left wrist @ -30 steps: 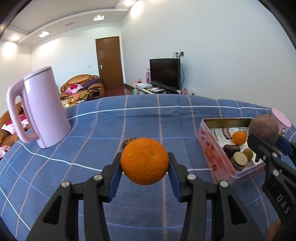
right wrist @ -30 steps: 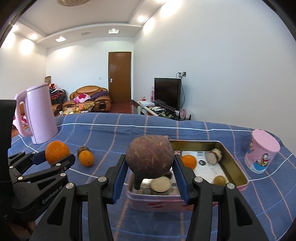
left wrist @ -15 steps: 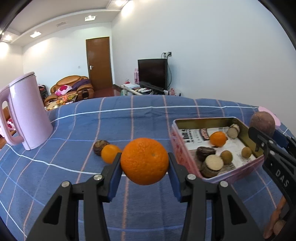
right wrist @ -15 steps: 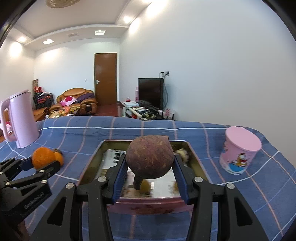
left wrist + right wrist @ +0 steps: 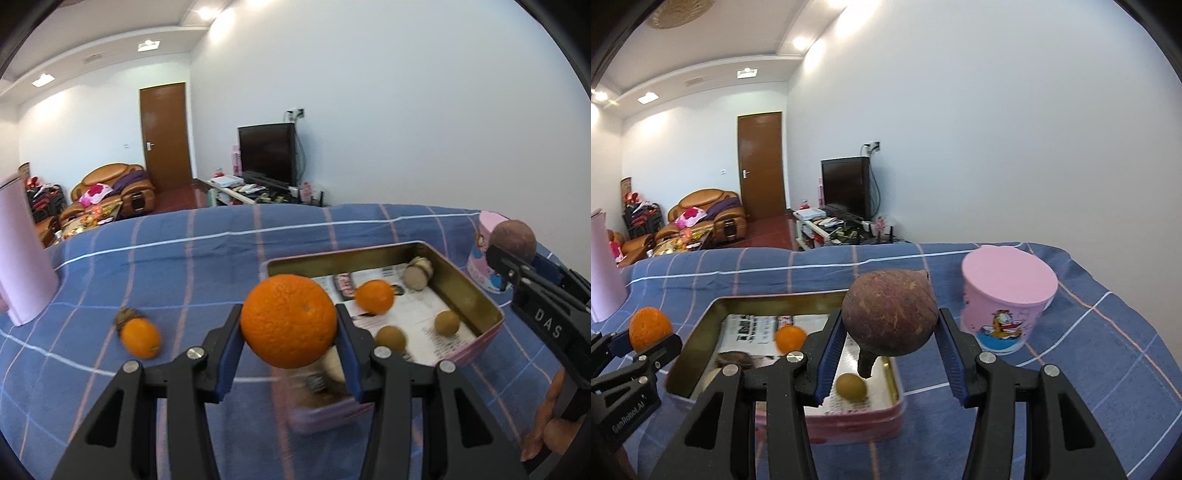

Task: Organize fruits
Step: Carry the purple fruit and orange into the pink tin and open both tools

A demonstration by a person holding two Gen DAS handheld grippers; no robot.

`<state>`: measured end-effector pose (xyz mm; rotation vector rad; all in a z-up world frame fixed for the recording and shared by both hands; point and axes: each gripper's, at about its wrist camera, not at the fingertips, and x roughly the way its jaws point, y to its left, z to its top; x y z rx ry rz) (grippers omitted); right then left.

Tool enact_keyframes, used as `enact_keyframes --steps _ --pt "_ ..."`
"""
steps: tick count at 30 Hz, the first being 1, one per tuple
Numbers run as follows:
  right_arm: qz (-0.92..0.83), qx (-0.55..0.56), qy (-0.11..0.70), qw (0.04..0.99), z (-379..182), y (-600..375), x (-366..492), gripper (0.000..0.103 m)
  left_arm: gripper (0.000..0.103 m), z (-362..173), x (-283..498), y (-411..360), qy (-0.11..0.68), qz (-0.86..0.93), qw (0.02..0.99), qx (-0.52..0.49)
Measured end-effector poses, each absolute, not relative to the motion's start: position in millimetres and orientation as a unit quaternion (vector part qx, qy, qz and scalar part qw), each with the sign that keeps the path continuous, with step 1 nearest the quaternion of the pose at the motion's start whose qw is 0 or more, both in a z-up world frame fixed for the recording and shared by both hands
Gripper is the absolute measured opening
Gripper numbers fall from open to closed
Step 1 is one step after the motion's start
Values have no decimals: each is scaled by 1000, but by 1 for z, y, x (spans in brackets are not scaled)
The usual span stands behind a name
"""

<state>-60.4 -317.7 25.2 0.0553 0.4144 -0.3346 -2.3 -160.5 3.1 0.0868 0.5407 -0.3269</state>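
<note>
Both my hands have swung toward the tin since a second ago: it sat off to the right of my left fingers then, and now it lies straight ahead of them. Through the left wrist camera, my left gripper (image 5: pixel 289 326) is clenched on the big orange (image 5: pixel 289 321), blue pads pressing its two flanks at the widest part, the fruit hanging clear of the cloth just short of the pink tin (image 5: pixel 476 345). Beyond my fingertips the tin holds a small orange (image 5: pixel 374 296), two tan longan-like fruits (image 5: pixel 447 322) and a pale cut piece (image 5: pixel 417 274); left of my fingers a loose small orange (image 5: pixel 141 338) lies on the blue checked cloth (image 5: pixel 184 266), touching a brown fruit (image 5: pixel 125 318) behind it. I judge the big orange firm yet springy, with grippy peel, moderately heavy; this hold across its middle suits it. Through the right wrist camera, my right gripper (image 5: pixel 891 334) clamps the round brown fruit (image 5: pixel 891 314), stem pointing down, above the tin's near right corner (image 5: pixel 886 410), with a longan (image 5: pixel 851 386) just below. Right of my fingers stands a pink lidded cup (image 5: pixel 1008 295). This fruit looks hard-shelled and rough, unlikely to slip, though I think it could bruise the softer pieces if dropped. Both wrists tilt gently downward, side by side.
</note>
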Motion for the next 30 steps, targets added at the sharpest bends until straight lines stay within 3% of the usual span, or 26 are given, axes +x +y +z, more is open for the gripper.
enact_keyframes --steps 20,30 --pt "-89 36 273 957 10 -312 -11 51 48 -10 61 -199 339 -153 927 53" --pt "-53 49 304 950 1 -312 1 52 48 -10 62 -204 338 -147 927 66"
